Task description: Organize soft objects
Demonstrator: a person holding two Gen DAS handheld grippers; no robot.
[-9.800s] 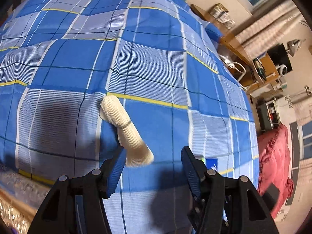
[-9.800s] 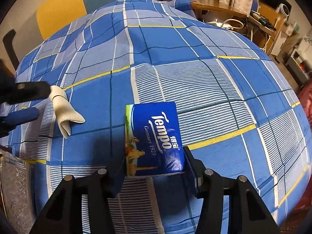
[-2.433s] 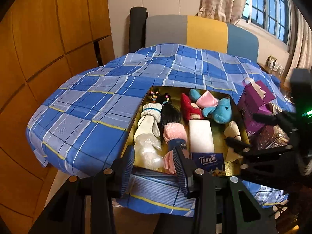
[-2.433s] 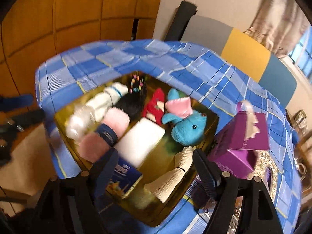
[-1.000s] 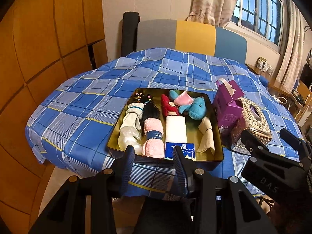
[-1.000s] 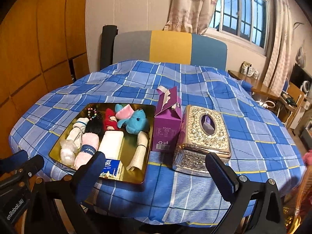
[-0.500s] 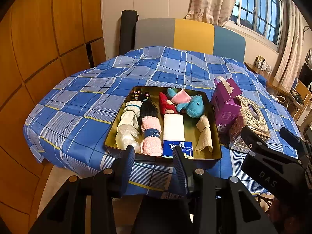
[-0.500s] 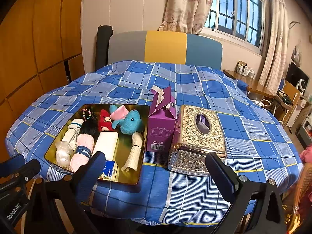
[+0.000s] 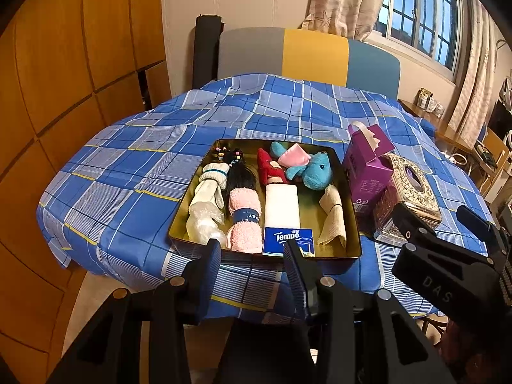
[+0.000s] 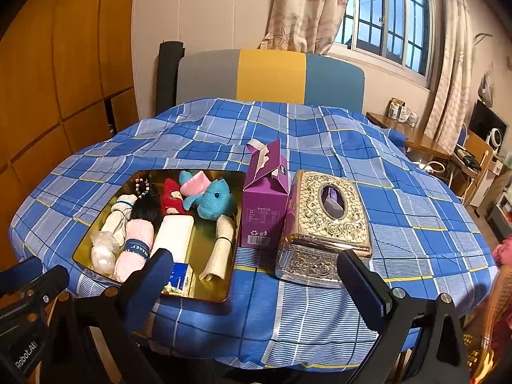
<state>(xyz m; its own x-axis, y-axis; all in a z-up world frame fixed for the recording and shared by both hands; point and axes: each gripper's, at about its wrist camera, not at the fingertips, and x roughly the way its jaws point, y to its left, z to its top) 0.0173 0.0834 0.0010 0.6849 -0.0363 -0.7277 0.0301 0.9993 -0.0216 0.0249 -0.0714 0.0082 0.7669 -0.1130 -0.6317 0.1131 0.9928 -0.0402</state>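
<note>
1. Your soft things lie in the gold tray (image 9: pixel 352 220) near the front edge of the table: the cream sock (image 9: pixel 332 217) on its right side, the Tempo tissue pack (image 9: pixel 286 238) against the front wall, the white pack (image 9: pixel 281 201) behind it, the pink towel roll (image 9: pixel 244 217) and the white sock (image 9: pixel 208 188) to the left, the blue plush (image 9: pixel 316 172) at the back.
2. Just right of the tray stand the purple carton (image 10: pixel 264 211) and the silver tissue box (image 10: pixel 326 224), on the blue checked cloth (image 10: pixel 416 217).
3. Judged from this, the sorting looks nearly finished. If you reach in again, a finger could catch the tray's front wall and push the tray off the edge, or knock the tall carton over.
4. Your left gripper (image 9: pixel 252 259) hangs off the table's front edge, jaws partly apart, holding nothing.
5. Your right gripper (image 10: pixel 256 275) is spread wide and empty, touching nothing.
</note>
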